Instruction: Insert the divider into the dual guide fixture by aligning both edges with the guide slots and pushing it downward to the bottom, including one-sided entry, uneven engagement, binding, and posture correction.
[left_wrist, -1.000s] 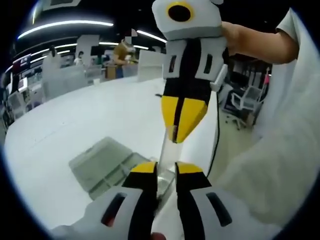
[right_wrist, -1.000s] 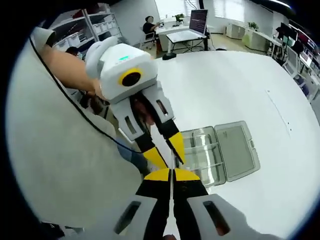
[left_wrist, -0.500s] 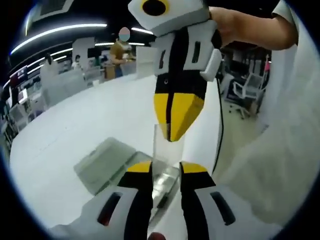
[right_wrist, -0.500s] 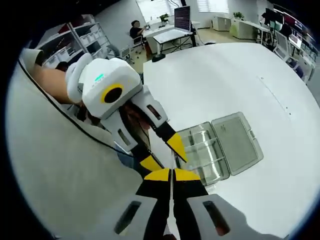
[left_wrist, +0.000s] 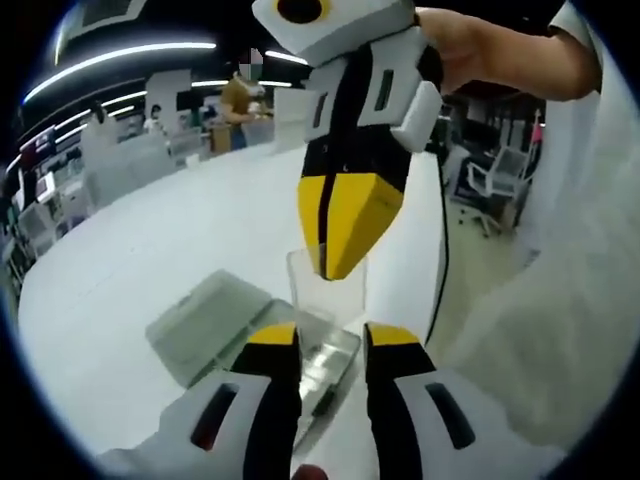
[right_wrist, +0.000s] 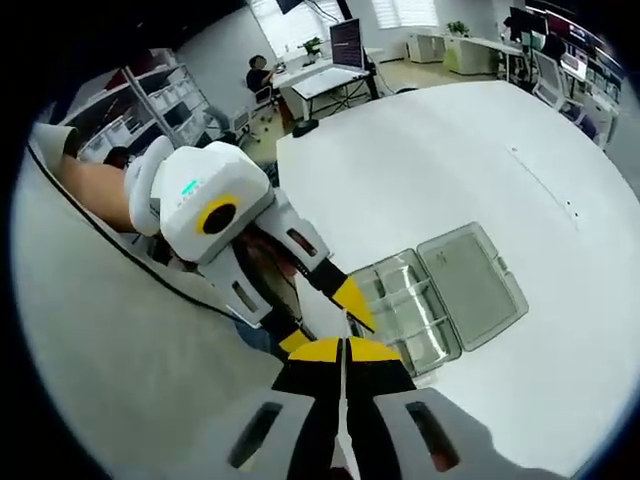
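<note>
The clear divider's lower edge is hidden behind the left hand-held gripper.

The thin clear plastic divider looks glassy and smooth, its edges catching light. Below it, the translucent grey plastic compartment box has a faintly frosted, glossy lid. The broad white table under the box looks matt and smooth. Yellow gripper tips above the divider appear matt plastic.
</note>
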